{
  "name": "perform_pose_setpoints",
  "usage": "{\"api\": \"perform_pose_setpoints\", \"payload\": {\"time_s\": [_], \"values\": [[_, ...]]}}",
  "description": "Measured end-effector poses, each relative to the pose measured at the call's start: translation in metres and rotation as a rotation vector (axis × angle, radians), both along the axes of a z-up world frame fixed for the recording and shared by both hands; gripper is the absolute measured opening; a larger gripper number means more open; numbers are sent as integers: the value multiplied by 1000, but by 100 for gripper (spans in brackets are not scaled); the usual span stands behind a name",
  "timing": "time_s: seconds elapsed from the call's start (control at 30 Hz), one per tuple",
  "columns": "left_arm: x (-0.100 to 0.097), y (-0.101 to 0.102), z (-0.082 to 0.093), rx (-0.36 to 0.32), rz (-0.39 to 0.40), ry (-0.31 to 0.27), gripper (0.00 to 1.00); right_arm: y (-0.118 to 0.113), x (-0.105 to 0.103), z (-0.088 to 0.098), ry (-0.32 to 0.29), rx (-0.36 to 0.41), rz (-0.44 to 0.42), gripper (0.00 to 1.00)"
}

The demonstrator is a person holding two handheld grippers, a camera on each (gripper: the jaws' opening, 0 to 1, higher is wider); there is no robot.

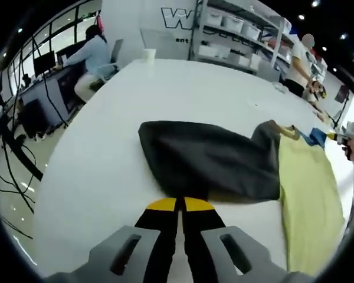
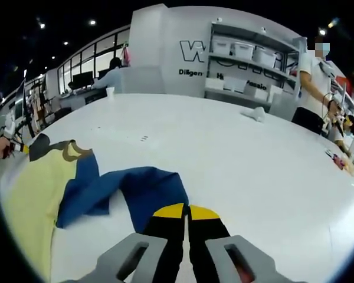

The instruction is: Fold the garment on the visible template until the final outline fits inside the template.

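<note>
With each tool (image 1: 183, 204) (image 2: 187, 211) clamped on a sleeve (image 1: 212, 162) (image 2: 147, 191), both should draw inward evenly, low over the worktop (image 1: 106, 153).

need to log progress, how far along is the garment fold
Early stage. Done: nothing looks folded yet; the yellow garment body lies spread on the white table. In hand: the left gripper is shut on the dark grey sleeve, and the right gripper is shut on the blue sleeve. Left: folding both sleeves and the body in. No template outline is clearly visible.
</note>
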State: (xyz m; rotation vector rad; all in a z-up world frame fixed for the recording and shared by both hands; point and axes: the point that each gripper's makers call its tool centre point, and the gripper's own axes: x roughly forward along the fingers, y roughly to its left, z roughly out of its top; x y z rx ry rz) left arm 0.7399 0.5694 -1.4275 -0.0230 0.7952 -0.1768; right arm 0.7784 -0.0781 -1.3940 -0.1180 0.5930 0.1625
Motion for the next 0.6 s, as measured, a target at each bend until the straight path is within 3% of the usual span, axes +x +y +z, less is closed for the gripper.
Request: {"api": "perform_pose_setpoints", "payload": {"time_s": [0.1,0.37,0.6], "values": [[3,12,8,70,-17,-34,5,-1,0,-1,2,0,-2,0],[11,62,36,369,-103,-129,5,0,0,2,-2,4,-2,0],[17,77,59,543,-197,-199,5,-1,-2,4,-1,0,-3,0]]}}
